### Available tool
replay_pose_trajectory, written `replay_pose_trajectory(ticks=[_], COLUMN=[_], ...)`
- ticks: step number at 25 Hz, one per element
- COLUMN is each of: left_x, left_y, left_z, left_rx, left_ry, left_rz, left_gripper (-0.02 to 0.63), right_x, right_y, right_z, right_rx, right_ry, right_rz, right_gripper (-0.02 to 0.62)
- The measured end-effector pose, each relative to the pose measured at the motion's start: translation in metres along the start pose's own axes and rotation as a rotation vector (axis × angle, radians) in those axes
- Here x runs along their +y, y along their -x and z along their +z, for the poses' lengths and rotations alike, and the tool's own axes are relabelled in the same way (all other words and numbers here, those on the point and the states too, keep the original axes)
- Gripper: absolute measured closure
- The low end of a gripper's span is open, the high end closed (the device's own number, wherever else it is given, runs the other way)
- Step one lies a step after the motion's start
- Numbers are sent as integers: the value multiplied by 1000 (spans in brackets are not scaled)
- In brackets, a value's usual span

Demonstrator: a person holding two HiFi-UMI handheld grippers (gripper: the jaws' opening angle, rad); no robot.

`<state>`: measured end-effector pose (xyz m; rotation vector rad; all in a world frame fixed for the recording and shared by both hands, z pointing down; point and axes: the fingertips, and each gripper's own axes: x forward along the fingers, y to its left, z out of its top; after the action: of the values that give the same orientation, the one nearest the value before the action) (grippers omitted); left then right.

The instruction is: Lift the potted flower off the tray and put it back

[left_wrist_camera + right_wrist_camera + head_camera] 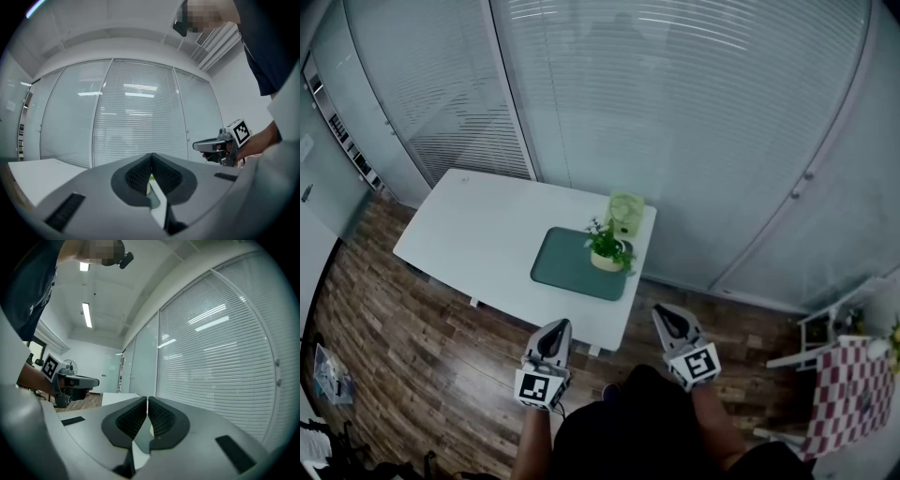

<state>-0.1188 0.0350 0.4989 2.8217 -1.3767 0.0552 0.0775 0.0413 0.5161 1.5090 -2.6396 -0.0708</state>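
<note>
The potted flower [607, 251] stands upright at the far right corner of the green tray [567, 272], toward the right end of the white table [478, 220]. The left gripper [558, 325] and the right gripper [662, 312] hover short of the table's near edge, each with its jaws pressed together on nothing. The pot lies ahead and between them, the right one looking slightly nearer, so either must open and reach forward across that edge.
</note>
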Motion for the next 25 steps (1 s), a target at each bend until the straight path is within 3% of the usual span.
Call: replay_pose_trajectory(ticks=[2,3,4,5,6,7,13,25], left_x=[2,3,4,4,5,6,11,28], left_y=[2,3,3,3,2,1,-8,-39], left_z=[0,1,2,3,3,4,-1,-25], left_rx=[-4,-8,-15,-21,-27,-31,-23,5], left_ry=[-11,-27,-41,-45,-38,-28,-20,17], left_rz=[6,9,12,13,13,16,20,55], left_gripper=[598,597,593,537,414,368,342,341], right_x=[-3,-3,-2,-2,-2,-3,-9,-52], right_y=[1,1,0,0,1,2,1,-22], right_z=[2,2,1,0,-1,-2,2,-19], right_rx=[-12,-13,-10,-2,3,3,-23,5], right_ry=[-24,-28,-26,-21,-15,-11,5,-29], right_rz=[-11,-10,-5,1,4,4,-6,-11], right_gripper=[588,555,443,338,309,287,242,238])
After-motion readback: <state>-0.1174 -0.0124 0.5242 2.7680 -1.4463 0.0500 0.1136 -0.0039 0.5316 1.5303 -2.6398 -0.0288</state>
